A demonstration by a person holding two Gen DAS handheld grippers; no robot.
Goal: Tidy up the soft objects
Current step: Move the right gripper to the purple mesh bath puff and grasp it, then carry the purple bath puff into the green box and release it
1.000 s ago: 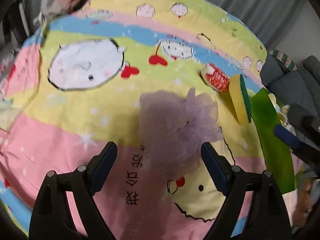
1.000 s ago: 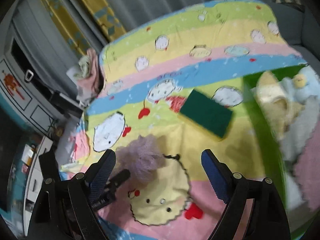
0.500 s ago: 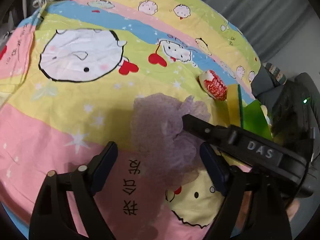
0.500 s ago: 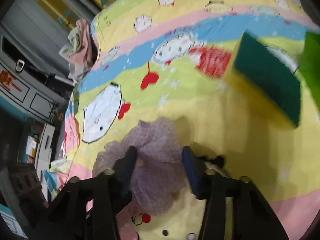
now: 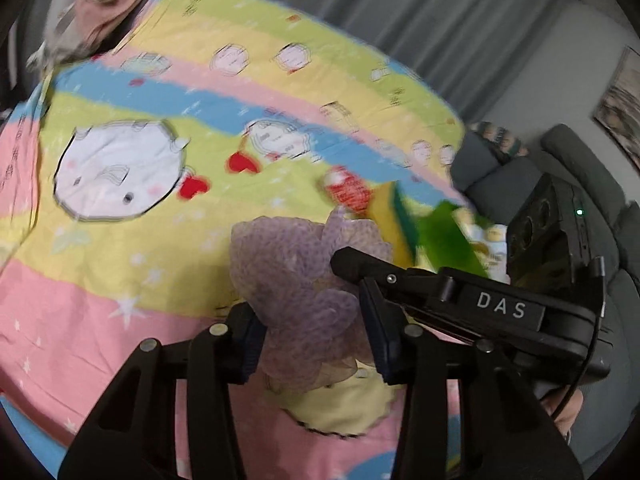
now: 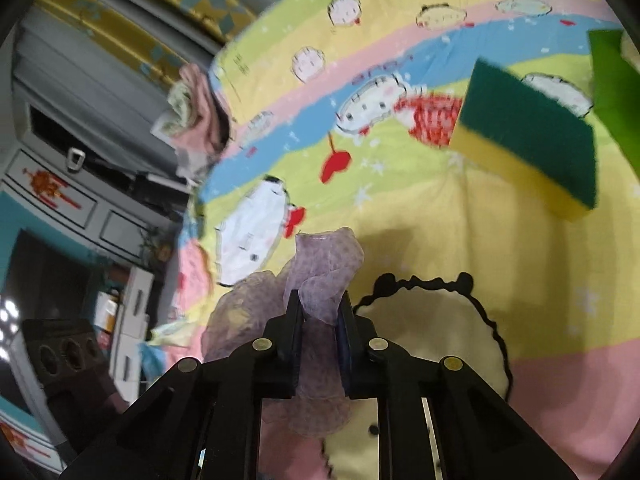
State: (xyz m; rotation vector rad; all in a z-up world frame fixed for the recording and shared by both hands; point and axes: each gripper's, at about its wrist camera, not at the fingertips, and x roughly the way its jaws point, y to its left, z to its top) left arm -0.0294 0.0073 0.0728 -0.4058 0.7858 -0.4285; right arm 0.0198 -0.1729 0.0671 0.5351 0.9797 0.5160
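Observation:
A purple mesh bath pouf [image 5: 296, 280] is held just above the cartoon-print bedsheet [image 5: 132, 240]. My left gripper [image 5: 314, 330] is shut on its lower part. My right gripper [image 6: 318, 316] is shut on its upper frills [image 6: 324, 276]; its black body [image 5: 472, 304] reaches in from the right in the left wrist view. A yellow sponge with a green scouring face [image 6: 528, 136] lies on the sheet further right, also seen in the left wrist view [image 5: 394, 220].
A green bin [image 5: 452, 236] with soft items stands at the bed's right edge, next to the sponge; it also shows in the right wrist view [image 6: 616, 80]. A pile of pink clothes [image 6: 196, 112] lies at the far corner. Grey cushions [image 5: 500, 168] lie to the right.
Both grippers closed on the pouf: the right came in and pinched it, then the left shut on it. The pouf has lifted off the sheet.

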